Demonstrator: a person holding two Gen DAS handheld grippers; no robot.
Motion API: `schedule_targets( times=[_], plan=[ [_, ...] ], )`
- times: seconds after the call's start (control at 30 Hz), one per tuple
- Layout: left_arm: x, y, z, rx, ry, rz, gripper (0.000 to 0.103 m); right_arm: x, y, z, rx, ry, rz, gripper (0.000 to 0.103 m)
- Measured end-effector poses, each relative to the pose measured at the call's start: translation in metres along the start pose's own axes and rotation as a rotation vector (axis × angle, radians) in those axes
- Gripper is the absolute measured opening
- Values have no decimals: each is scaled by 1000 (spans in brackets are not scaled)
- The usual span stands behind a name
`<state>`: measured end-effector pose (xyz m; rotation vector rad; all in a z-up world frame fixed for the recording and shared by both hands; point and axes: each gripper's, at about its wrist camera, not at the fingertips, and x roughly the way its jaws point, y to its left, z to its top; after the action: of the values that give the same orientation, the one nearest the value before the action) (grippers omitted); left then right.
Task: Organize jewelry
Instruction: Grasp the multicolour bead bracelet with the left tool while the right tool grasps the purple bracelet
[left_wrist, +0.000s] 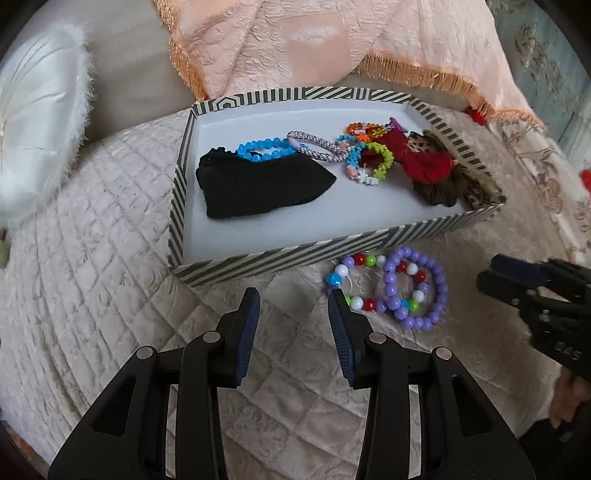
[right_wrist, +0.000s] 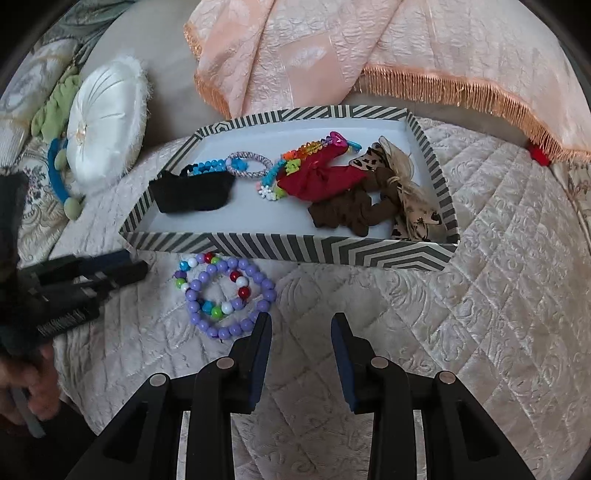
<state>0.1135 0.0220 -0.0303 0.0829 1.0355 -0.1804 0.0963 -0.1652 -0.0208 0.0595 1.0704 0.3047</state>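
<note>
A striped tray (left_wrist: 295, 254) (right_wrist: 288, 253) on the quilted bed holds a black pouch (left_wrist: 258, 184) (right_wrist: 195, 194), a blue bead bracelet (left_wrist: 262, 149), a grey braided band (left_wrist: 314, 146), small coloured bead bracelets (left_wrist: 369, 158), red (left_wrist: 421, 160) (right_wrist: 325, 181) and brown scrunchies (right_wrist: 351, 214). Two bead bracelets, one purple (left_wrist: 417, 288) (right_wrist: 229, 295) and one multicoloured (left_wrist: 351, 277), lie on the quilt in front of the tray. My left gripper (left_wrist: 293, 299) is open and empty, left of them. My right gripper (right_wrist: 301, 321) is open and empty, right of them.
A white round cushion (left_wrist: 40, 110) (right_wrist: 107, 118) lies left of the tray. A peach fringed cloth (left_wrist: 332, 48) (right_wrist: 369, 55) hangs behind it. A blue and green headband (right_wrist: 61, 177) lies at far left. The right gripper also shows in the left wrist view (left_wrist: 495, 271), the left one in the right wrist view (right_wrist: 136, 262).
</note>
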Motion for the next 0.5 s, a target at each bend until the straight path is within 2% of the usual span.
schedule_targets(
  times=[0.07,0.23,0.33,0.5],
  plan=[
    [0,-1,3,-19,-8,10,38,0,1,3,1,-3,4,31],
    [-19,-8,12,-32,-119,98,38,5,13,7,-33,16,-2,32],
    [-28,-8,15,-45,-164,105,38,6,21,8,-62,14,-1,32],
    [-29,-3,18,-69,-171,106,38,11,26,10,-78,20,-8,32]
  ],
)
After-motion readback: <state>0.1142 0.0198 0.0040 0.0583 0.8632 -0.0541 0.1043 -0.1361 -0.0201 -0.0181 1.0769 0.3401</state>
